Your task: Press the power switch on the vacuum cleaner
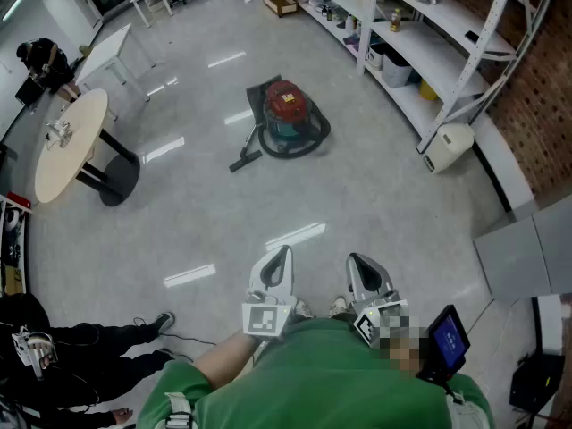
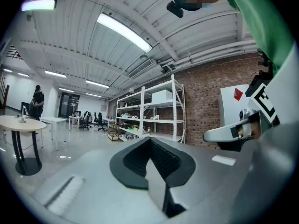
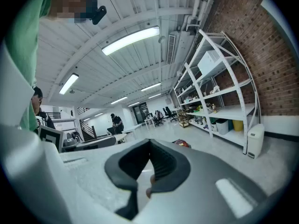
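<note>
The vacuum cleaner (image 1: 288, 114) stands on the grey floor well ahead of me. It has a red lid, a teal body and a dark hose coiled round its base, with a nozzle lying at its left. Its power switch is too small to make out. My left gripper (image 1: 278, 259) and right gripper (image 1: 361, 266) are held side by side close to my body, far short of the vacuum. Both are shut with nothing between the jaws. In the left gripper view the left gripper (image 2: 150, 142) points across the room. Past the right gripper (image 3: 149, 143) the vacuum (image 3: 181, 143) shows as a small red shape.
White shelving (image 1: 447, 52) runs along the right wall, with a white box unit (image 1: 450, 144) at its foot. A round table (image 1: 67, 146) stands at the left. One person sits at the lower left (image 1: 80, 342); another stands at the far left (image 1: 40, 61).
</note>
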{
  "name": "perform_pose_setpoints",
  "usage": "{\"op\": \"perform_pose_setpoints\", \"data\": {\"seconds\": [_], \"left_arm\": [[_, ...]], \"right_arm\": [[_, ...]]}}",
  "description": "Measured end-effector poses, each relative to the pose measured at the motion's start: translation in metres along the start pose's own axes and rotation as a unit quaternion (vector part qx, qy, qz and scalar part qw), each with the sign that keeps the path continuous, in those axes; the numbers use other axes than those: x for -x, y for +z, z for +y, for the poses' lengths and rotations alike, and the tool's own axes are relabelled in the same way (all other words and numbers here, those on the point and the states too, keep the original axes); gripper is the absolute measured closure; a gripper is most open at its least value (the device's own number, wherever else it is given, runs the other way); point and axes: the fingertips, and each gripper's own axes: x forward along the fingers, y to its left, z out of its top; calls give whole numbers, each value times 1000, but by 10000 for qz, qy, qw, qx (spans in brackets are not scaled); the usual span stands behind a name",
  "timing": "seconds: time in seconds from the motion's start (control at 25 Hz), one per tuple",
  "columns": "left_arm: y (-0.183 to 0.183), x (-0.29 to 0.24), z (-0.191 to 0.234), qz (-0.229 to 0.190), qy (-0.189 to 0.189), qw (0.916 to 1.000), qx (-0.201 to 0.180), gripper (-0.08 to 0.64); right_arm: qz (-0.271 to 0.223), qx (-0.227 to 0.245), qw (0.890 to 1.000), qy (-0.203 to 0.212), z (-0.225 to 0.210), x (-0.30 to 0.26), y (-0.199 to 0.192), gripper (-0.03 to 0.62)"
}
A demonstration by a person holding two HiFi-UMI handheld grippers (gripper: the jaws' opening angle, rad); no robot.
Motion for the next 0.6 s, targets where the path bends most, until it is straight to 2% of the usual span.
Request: {"op": "perform_pose_setpoints", "data": {"seconds": [0.6], "left_arm": [[8,-6,6,-15,-29,10000,39,554]], "right_arm": [[-113,-88,9998,-136,-2,-5,12,591]]}}
